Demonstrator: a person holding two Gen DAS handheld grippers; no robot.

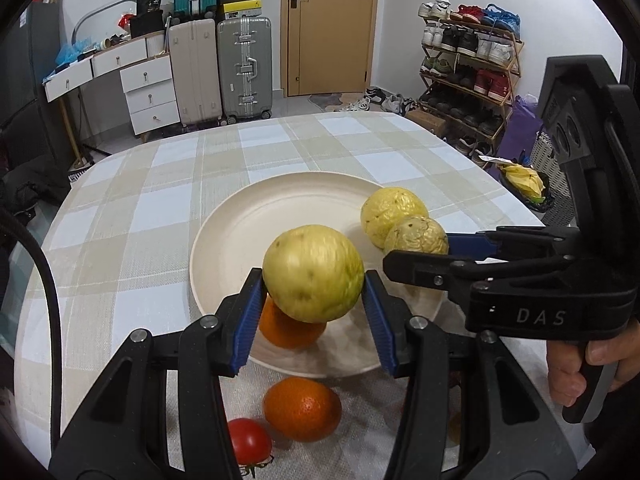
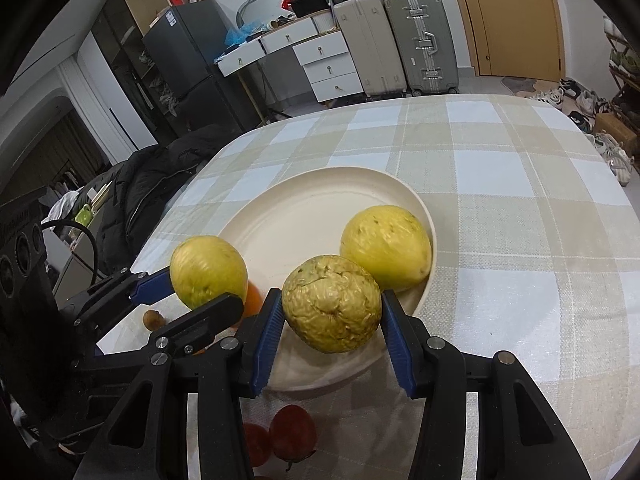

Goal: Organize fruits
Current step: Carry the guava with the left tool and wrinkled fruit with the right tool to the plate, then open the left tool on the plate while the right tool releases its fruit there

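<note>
My left gripper (image 1: 314,280) is shut on a smooth yellow-green fruit (image 1: 313,273) and holds it above the near edge of the cream plate (image 1: 256,220). My right gripper (image 2: 330,308) is shut on a wrinkled yellow fruit (image 2: 331,309), also over the plate (image 2: 304,216); it shows in the left wrist view (image 1: 416,236) too. A third yellow fruit (image 2: 386,248) lies on the plate's right side. An orange (image 1: 288,330) lies on the plate under the left gripper.
On the checked tablecloth (image 1: 160,184) near the plate's front lie another orange (image 1: 303,408) and a red tomato (image 1: 249,442). Red fruits (image 2: 292,432) and a small brown fruit (image 2: 153,319) show in the right wrist view. A black jacket (image 2: 160,176) lies off the table's left.
</note>
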